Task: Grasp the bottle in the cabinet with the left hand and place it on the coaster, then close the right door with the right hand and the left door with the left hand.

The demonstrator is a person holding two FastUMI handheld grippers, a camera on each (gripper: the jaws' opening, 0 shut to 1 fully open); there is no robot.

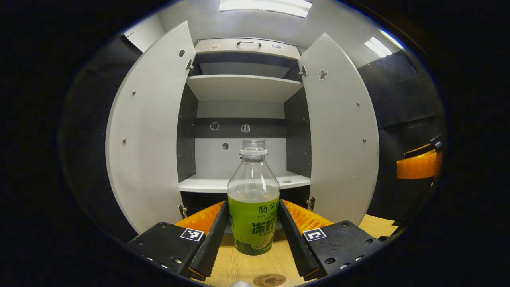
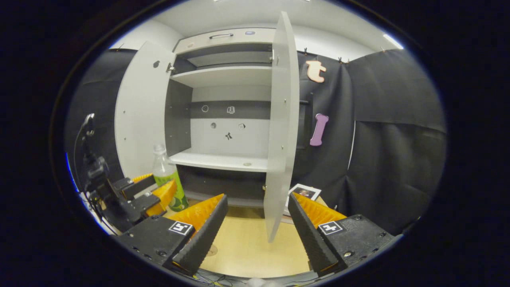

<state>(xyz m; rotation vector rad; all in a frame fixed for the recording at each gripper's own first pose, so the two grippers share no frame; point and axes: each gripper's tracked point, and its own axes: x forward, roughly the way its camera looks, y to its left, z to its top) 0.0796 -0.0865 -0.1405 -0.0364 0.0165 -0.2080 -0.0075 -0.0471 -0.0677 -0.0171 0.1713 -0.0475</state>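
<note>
**Bottle clamped, out of cabinet, coaster just ahead**

Bottle (image 1: pixel 253 207) upright between left tongs (image 1: pixel 253 231), both fingers pressing its label, held out front of cabinet (image 1: pixel 243 87) above bench (image 1: pixel 243 267). Uncapped, part full: best kept vertical, lowered slowly, centred over coaster (image 1: pixel 269 280) before release. Coaster cut off at lower edge; gap under bottle base hard to judge. Right tongs (image 2: pixel 257 223) spread wide, gripping nothing, near right door (image 2: pixel 282 119). Left door (image 2: pixel 139 111) open too.

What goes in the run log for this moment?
left gripper: shut on bottle | bottle: out of cabinet, not on coaster | right gripper: open | both doors: open
</note>
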